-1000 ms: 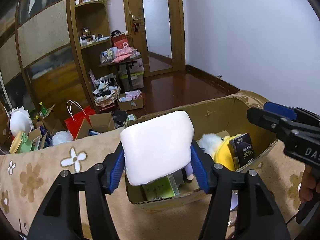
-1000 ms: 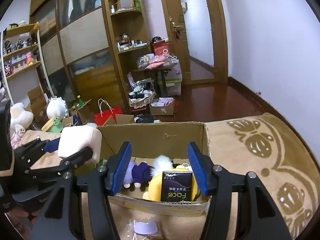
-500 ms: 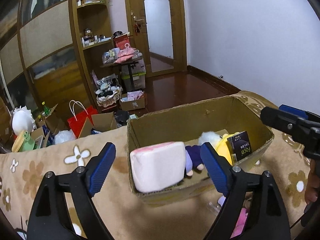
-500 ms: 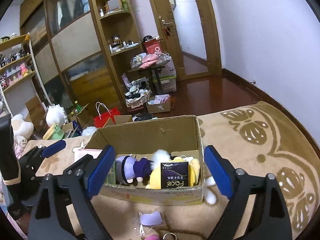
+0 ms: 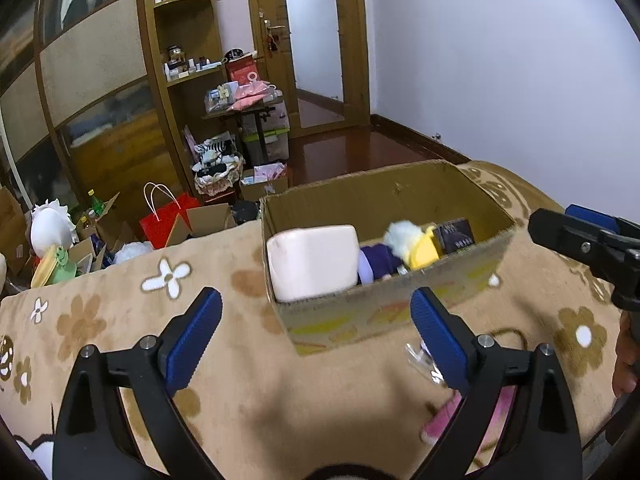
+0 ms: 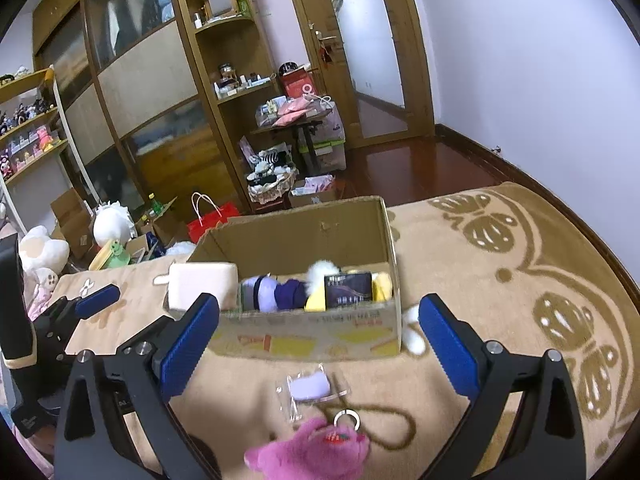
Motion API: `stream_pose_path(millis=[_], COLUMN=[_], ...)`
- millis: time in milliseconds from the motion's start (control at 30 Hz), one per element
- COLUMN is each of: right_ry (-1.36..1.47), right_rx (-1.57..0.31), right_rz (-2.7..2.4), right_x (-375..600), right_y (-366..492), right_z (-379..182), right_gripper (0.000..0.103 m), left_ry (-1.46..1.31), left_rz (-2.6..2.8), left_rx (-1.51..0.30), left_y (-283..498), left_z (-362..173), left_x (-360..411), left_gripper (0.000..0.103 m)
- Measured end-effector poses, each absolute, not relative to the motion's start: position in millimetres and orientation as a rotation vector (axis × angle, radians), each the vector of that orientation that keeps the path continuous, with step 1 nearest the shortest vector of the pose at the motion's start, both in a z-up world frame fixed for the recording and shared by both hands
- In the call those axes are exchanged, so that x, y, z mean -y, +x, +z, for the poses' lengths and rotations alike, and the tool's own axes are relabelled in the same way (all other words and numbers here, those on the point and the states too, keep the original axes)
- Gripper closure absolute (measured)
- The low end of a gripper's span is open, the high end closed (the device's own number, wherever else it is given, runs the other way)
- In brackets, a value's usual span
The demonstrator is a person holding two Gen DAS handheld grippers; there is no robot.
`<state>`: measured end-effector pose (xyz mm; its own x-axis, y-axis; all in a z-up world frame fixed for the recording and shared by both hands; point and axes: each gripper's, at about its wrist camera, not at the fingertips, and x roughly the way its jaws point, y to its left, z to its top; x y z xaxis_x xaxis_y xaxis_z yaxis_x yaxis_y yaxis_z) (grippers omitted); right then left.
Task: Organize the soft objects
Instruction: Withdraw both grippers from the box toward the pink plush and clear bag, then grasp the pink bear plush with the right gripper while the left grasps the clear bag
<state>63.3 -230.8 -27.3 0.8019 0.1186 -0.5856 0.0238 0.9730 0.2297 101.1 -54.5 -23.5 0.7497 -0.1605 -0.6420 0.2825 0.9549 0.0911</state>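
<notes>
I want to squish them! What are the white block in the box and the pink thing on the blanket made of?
The white block looks like soft foam or plush: rounded corners, matte skin. The pink thing looks like fluffy plush fur with a metal ring. The box is plain brown cardboard, its cut edges rough.

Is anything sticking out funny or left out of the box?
Yes. The white cushion stands on end in the cardboard box, poking above its rim. A pink plush keychain and a small purple item in a clear packet lie outside on the blanket.
</notes>
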Motion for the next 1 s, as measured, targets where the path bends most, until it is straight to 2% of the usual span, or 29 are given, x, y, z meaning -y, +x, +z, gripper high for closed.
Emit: stream_pose_path(millis=[467, 600, 1000], right_ry=[0.252, 0.264, 0.288], right_rx=[-0.729, -0.765, -0.926], right_rz=[0.043, 0.025, -0.025], right_x=[227, 230, 233], right_y=[30, 27, 48], right_z=[-42, -52, -96], right_gripper=[0.0, 0.0, 0.0], left_ry=[0.151, 0.074, 0.016], left_rz=[-0.305, -0.331, -0.363], left_rx=[-0.783, -0.852, -0.901], left_y=[77, 88, 119], left_z=[-33, -43, -60], left_x=[55, 47, 50], left_gripper=[0.008, 0.008, 0.008])
